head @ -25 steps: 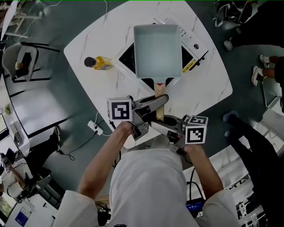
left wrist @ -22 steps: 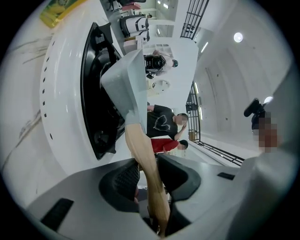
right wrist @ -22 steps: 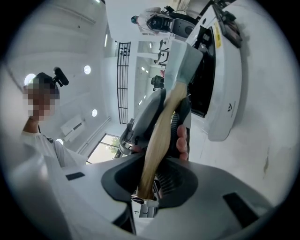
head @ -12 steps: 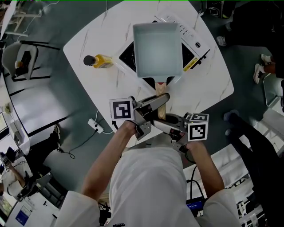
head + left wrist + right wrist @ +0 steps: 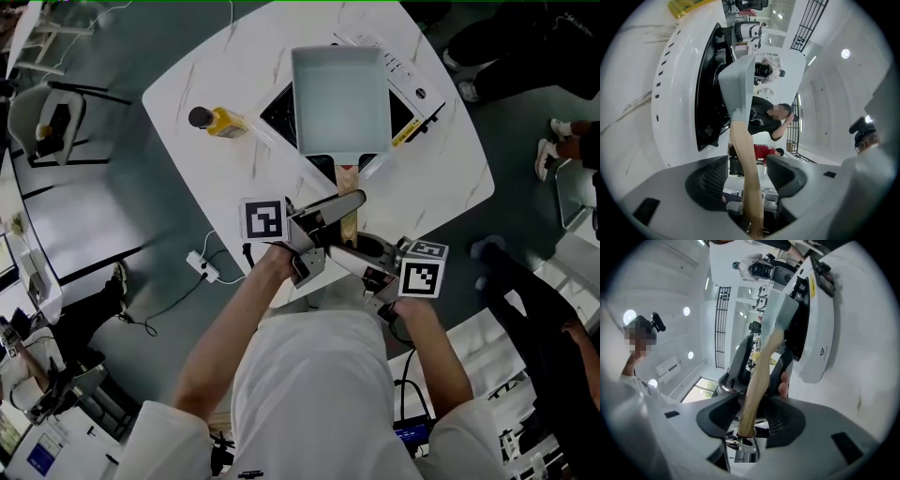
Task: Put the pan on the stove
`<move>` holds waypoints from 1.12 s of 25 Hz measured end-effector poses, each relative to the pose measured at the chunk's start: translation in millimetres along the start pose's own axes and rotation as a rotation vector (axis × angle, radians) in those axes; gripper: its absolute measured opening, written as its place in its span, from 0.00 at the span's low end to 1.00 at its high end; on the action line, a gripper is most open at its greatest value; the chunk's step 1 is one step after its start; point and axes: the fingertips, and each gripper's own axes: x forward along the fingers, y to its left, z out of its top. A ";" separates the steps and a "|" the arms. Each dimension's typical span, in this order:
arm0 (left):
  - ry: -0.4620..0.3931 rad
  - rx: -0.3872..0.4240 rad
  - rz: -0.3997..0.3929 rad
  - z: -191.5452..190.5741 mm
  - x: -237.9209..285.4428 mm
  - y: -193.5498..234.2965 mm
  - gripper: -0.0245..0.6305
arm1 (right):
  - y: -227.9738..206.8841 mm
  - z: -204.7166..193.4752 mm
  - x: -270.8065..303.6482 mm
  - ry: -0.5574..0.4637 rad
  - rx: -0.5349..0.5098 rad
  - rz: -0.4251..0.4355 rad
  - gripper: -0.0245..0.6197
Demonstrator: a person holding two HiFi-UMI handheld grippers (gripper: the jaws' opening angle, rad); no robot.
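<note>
The pan [image 5: 339,98] sits on the stove [image 5: 412,86] at upper centre of the head view, its handle [image 5: 349,223] pointing down the frame. The left gripper [image 5: 747,169] and right gripper [image 5: 752,414] both straddle the handle, jaws opening, with the pads off the wood. A bottle [image 5: 221,122] lies on the table [image 5: 225,173] at upper left.

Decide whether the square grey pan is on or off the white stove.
On: the square grey pan sits level over the black top of the white stove.
</note>
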 end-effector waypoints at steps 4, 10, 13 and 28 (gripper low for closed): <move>0.015 0.038 0.025 -3.4 -2.1 8.0 0.45 | 0.2 -0.1 -1.0 -0.009 0.010 0.024 0.44; -0.006 0.103 0.071 -7.2 -27.9 -0.2 0.45 | 15.9 -7.0 -9.2 -0.044 -0.012 -0.028 0.52; -0.029 0.133 0.099 -5.5 -47.9 -8.8 0.45 | 24.9 -10.8 -17.1 -0.069 -0.030 -0.080 0.53; -0.134 0.588 0.321 -17.8 -137.5 -79.3 0.04 | 86.3 21.7 -67.1 -0.255 -0.483 -0.491 0.33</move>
